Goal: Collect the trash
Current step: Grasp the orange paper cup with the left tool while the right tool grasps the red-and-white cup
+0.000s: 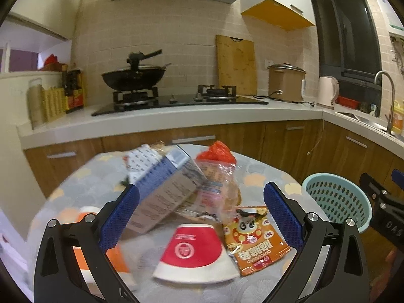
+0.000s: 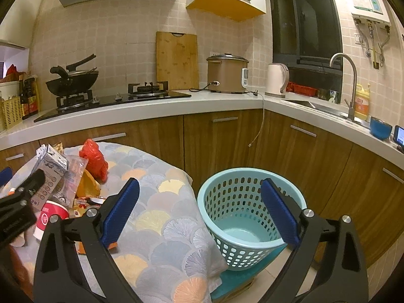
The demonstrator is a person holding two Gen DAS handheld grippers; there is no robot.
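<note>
The basket [image 2: 250,217] is set just beside the table edge [image 2: 192,189]. Both the left gripper [image 1: 202,217] and right gripper [image 2: 199,212] are held spread apart; crumpled wrappers [image 1: 255,242] are piled together.

Upside down on the orange snack packet [image 1: 255,242] at the table's near edge: Korean characters above a Latin line, roughly "CUCCUMO". On the black gripper body [image 1: 388,224] at the right edge: "DAS", cut off. Print on the carton [image 1: 164,199], red cup [image 1: 194,250] and clear wrapper [image 1: 214,186] too blurred to read.
</note>
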